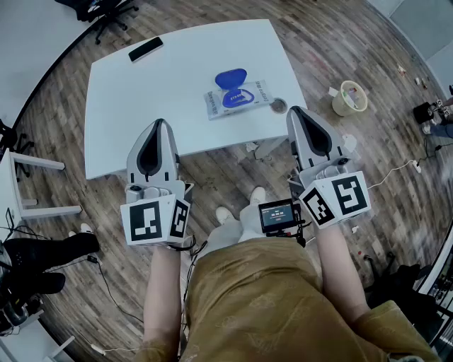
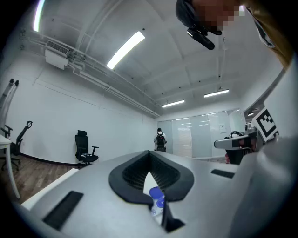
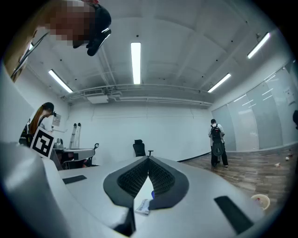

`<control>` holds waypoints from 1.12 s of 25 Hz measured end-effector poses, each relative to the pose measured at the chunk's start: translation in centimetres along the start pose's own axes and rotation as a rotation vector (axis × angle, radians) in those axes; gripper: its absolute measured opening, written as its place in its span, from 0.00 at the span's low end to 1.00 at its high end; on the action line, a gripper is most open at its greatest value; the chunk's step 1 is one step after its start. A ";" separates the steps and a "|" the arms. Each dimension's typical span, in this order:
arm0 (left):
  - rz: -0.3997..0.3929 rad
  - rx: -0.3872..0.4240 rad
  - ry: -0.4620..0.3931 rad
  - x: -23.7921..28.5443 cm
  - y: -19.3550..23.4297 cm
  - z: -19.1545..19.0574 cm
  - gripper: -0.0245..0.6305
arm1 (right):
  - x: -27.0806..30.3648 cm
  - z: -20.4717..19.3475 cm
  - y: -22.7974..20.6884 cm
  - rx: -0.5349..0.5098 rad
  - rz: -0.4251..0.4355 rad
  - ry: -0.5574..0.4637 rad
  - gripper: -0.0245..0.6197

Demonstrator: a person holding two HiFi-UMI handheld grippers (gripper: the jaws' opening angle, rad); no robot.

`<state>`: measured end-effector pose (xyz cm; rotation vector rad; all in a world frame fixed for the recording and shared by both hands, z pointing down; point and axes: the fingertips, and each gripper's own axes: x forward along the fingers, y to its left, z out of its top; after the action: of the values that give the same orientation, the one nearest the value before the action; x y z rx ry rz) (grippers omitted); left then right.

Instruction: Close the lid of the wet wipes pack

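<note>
The wet wipes pack [image 1: 244, 100] lies flat on the white table [image 1: 141, 99], right of centre. Its blue lid [image 1: 231, 78] is flipped open toward the far side, and a blue oval frame shows on the pack's top. My left gripper [image 1: 160, 124] hovers over the table's near edge, left of the pack, shut with nothing in it. My right gripper [image 1: 295, 111] is at the table's near right corner, close to the pack, also shut and empty. Through the jaws the pack [image 2: 157, 201] shows in the left gripper view, and the pack [image 3: 143, 205] shows in the right gripper view.
A black phone [image 1: 146, 49] lies at the table's far left. A small round cap [image 1: 279, 106] sits just right of the pack. A roll of tape [image 1: 350, 97] lies on the wood floor to the right. An office chair [image 1: 106, 10] stands beyond the table.
</note>
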<state>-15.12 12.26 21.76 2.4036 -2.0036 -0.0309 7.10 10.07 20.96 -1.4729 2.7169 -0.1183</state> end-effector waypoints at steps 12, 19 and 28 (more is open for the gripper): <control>-0.015 -0.004 -0.013 6.4 -0.2 -0.7 0.04 | 5.2 -0.6 -4.9 -0.039 -0.011 0.009 0.05; 0.004 0.004 0.004 9.3 0.3 -1.0 0.04 | 7.7 -0.5 -6.3 -0.047 -0.002 0.009 0.05; -0.005 0.008 0.019 10.7 0.1 -1.4 0.04 | 8.5 -1.0 -7.1 -0.041 -0.008 0.016 0.05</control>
<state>-13.29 1.76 23.13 2.4043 -1.9934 -0.0001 8.29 -0.92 22.50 -1.5003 2.7425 -0.0755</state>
